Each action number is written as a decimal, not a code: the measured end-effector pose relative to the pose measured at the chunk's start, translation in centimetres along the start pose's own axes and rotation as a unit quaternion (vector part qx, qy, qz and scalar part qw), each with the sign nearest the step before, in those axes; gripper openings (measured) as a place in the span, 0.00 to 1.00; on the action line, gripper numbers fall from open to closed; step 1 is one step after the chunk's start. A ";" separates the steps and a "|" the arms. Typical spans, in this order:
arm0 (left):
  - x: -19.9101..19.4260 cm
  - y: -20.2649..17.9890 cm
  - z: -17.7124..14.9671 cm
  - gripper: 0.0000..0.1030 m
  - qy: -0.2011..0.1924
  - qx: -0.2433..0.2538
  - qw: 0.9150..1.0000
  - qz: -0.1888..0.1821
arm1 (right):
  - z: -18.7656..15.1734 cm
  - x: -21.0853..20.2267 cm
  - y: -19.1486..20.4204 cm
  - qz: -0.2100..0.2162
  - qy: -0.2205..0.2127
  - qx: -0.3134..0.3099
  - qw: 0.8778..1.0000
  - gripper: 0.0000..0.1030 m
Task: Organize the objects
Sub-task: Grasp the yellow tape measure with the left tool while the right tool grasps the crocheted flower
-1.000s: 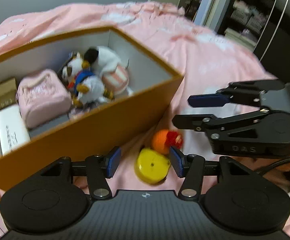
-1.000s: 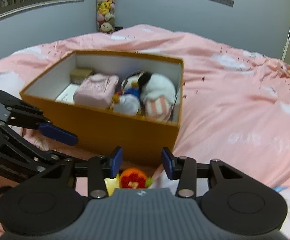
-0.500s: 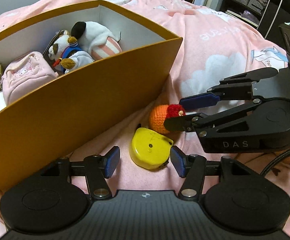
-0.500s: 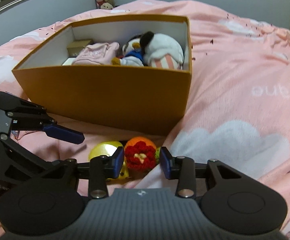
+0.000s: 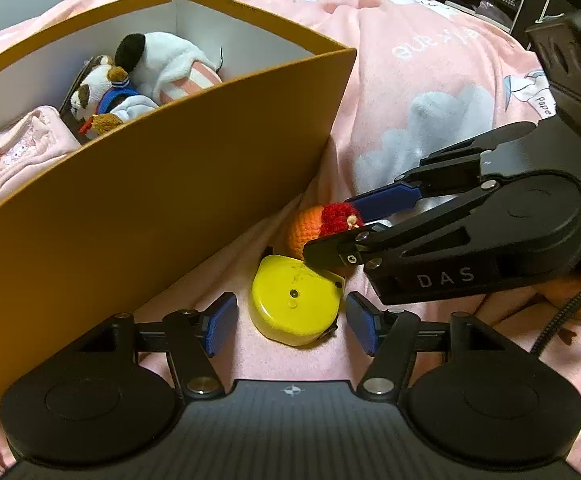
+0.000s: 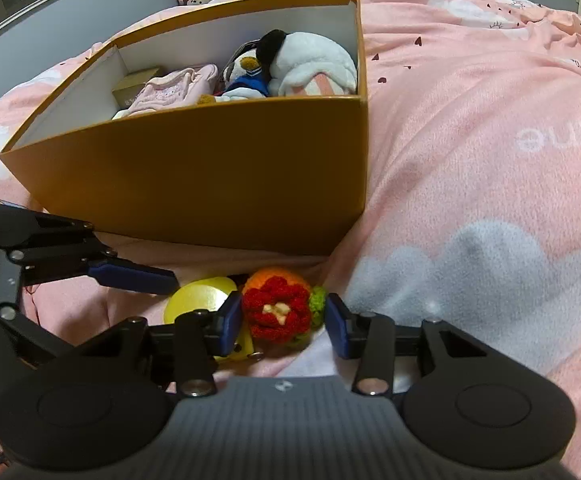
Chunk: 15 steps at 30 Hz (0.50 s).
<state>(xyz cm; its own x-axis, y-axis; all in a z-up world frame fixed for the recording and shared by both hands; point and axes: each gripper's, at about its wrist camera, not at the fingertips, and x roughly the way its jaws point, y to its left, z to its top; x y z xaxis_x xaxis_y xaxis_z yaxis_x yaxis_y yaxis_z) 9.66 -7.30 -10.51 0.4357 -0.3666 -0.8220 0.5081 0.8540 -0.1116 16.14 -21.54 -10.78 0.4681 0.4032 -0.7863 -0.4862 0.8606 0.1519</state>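
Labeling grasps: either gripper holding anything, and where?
Nothing held. Left gripper, jaws just opened wider, straddles the yellow tape measure; right gripper brackets the crochet flower ball, no pads pressing.

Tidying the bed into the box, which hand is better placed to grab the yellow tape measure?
Left: its tongs straddle the round yellow plastic tape measure, pads apart. The right tongs flank the orange crocheted ball.
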 end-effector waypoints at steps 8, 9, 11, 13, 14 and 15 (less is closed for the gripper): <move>1.6 -0.9 0.0 0.73 0.010 0.020 1.000 0.004 | 0.0 -0.1 -0.2 0.000 -0.001 0.005 1.000 0.45; 1.6 -0.8 0.0 0.72 0.009 0.019 1.000 0.003 | 0.0 -0.1 -0.2 0.000 -0.002 0.006 1.000 0.45; 1.5 -0.7 -0.1 0.67 0.006 0.014 1.000 0.005 | 0.1 -0.1 -0.2 0.000 -0.003 0.007 1.000 0.45; 1.4 -0.7 -0.2 0.66 0.003 0.010 1.000 0.007 | 0.1 0.0 -0.1 0.000 -0.003 0.007 1.000 0.45; 1.3 -0.7 -0.2 0.63 0.002 0.011 1.000 0.004 | 0.2 0.0 -0.1 -0.001 -0.003 0.008 1.000 0.45; 1.3 -0.8 -0.3 0.63 0.001 0.013 1.000 0.005 | 0.1 -0.1 -0.2 0.000 -0.003 0.008 1.000 0.44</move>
<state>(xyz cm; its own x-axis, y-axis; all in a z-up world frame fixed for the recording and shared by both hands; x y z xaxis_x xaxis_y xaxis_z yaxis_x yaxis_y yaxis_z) 9.60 -8.40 -11.61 0.4395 -0.3567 -0.8244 0.5227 0.8479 -0.0882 16.29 -21.68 -10.68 0.4732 0.4048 -0.7824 -0.4737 0.8658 0.1615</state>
